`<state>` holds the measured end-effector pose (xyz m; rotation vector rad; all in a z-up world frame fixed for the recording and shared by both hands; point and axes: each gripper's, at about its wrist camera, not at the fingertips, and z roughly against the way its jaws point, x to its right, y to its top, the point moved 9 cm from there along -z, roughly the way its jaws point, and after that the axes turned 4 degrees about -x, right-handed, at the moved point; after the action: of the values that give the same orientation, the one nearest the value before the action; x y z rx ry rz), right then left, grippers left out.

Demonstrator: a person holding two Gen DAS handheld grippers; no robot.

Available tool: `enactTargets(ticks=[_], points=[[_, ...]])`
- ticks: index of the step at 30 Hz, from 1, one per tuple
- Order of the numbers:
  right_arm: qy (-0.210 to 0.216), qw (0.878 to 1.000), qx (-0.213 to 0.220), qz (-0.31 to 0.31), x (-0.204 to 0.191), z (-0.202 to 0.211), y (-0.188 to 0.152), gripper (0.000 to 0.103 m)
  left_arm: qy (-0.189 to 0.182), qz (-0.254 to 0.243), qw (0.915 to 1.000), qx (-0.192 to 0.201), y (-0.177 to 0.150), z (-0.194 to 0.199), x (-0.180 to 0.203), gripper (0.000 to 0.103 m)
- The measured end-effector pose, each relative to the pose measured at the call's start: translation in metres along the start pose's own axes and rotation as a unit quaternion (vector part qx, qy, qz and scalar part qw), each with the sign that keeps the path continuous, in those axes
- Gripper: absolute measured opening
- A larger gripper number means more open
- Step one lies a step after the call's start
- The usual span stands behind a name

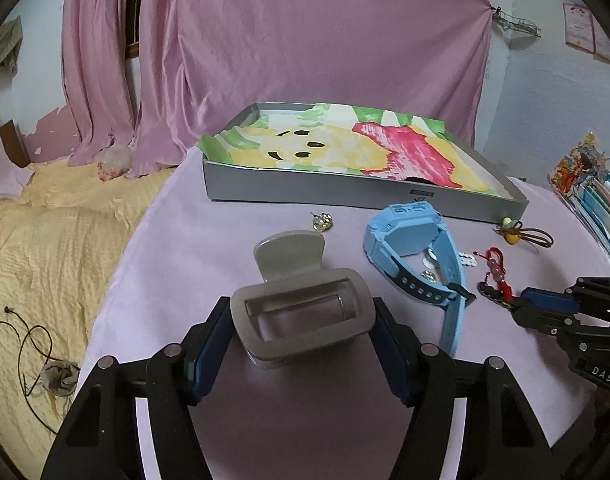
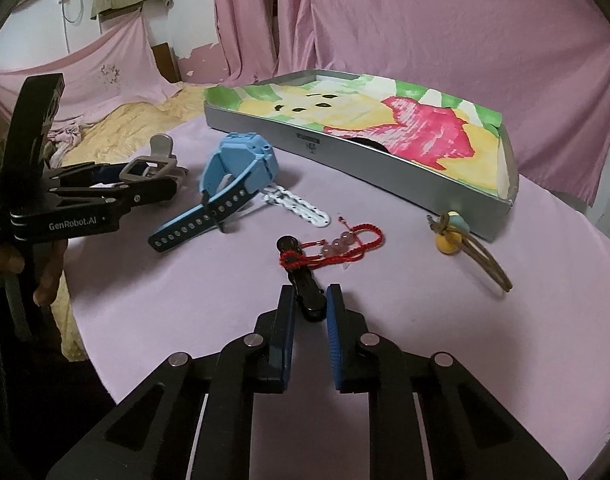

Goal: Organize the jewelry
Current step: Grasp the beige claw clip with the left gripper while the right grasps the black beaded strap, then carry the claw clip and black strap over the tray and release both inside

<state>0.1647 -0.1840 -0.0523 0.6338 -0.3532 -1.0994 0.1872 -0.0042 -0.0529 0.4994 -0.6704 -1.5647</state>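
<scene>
At the left, the left gripper (image 1: 303, 334) is closed on a grey claw hair clip (image 1: 301, 320), its blue pads pressed against the clip's two sides; in the right wrist view a hand (image 2: 9, 266) grips its handle at the pink tablecloth's (image 2: 177, 304) near left edge, where a yellow bedspread (image 1: 45, 248) drops away. Bare cloth lies between the clip and the far silver tray (image 1: 357, 194), lined with a painted paper (image 1: 345, 148). A small gold earring (image 1: 322, 222) sits on that bare cloth. Right of the clip stands a blue watch (image 1: 417, 248), with a white chain piece (image 2: 301, 208) just beside it. Farther right, the right gripper (image 2: 309, 308) is narrowly open, its fingers straddling the near end of a black hair clip (image 2: 305, 284) tangled with a red cord bracelet (image 2: 337, 246); whether the pads touch it cannot be told. A brown cord hair tie (image 2: 461, 244) with beads lies by the tray's right corner. Pink curtains (image 1: 305, 40) hang behind.
</scene>
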Motion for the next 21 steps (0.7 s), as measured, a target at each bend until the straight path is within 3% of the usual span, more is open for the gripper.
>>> enactTargets(ticks=[10,21], points=[[0.038,0.999,0.000,0.008,-0.020,0.004,-0.007,0.013,-0.014,-0.008,0.9999,0.006,-0.018,0.012,0.007,0.064],[0.026,0.995,0.094,-0.013,-0.014,0.038,0.018,0.013,-0.039,0.020,0.9956,0.082,-0.001,0.042,0.009,0.064]])
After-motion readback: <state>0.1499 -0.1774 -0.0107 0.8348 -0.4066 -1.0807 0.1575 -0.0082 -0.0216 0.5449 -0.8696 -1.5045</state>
